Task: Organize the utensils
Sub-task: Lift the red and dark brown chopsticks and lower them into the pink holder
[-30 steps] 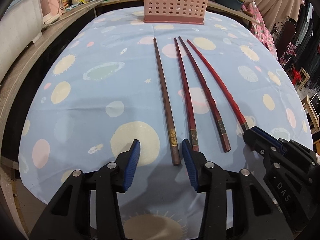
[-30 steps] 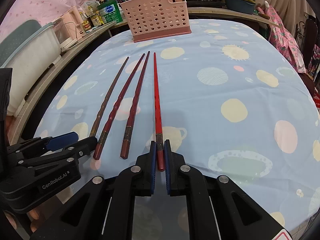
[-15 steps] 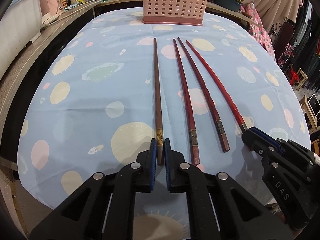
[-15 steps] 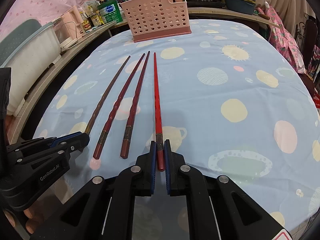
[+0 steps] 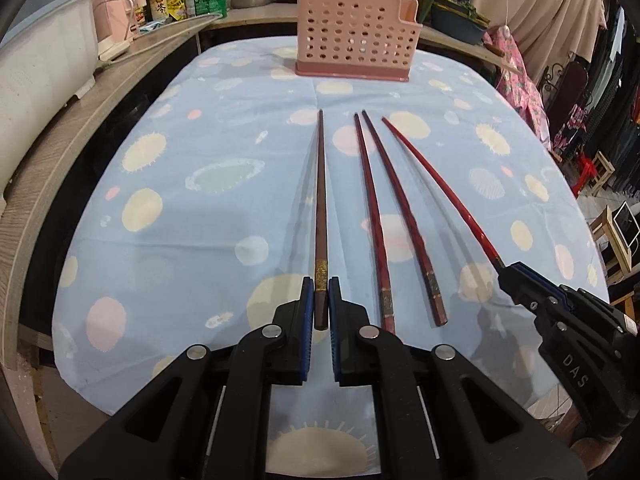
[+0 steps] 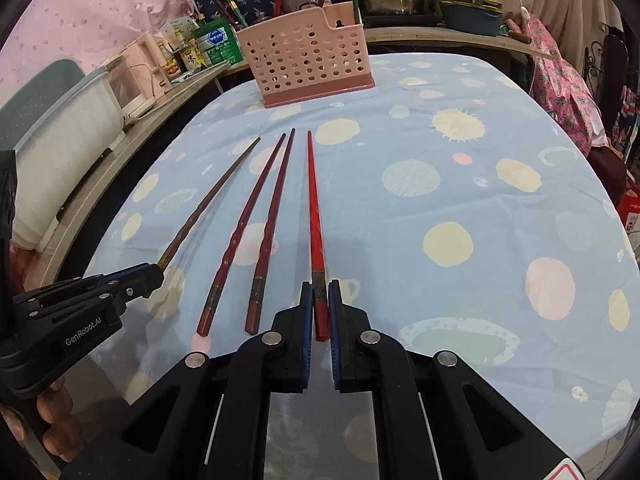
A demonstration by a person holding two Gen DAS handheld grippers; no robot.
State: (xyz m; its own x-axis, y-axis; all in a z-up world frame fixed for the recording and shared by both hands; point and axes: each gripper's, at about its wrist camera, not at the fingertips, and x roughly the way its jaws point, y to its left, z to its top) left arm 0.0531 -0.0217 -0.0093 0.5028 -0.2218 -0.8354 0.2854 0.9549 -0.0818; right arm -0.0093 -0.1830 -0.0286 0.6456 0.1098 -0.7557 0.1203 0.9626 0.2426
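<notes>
Brown chopstick (image 5: 320, 200) is pinched at its thick end by left gripper (image 5: 321, 292); bright red chopstick (image 6: 314, 216) likewise by right gripper (image 6: 320, 296). Two dark red chopsticks (image 5: 396, 216) lie between, mid-tablecloth (image 5: 200, 220). Pink perforated utensil basket (image 5: 356, 46) stands at far edge

Person's hand (image 6: 52, 420) mostly hidden behind left claw (image 6: 154, 276).
</notes>
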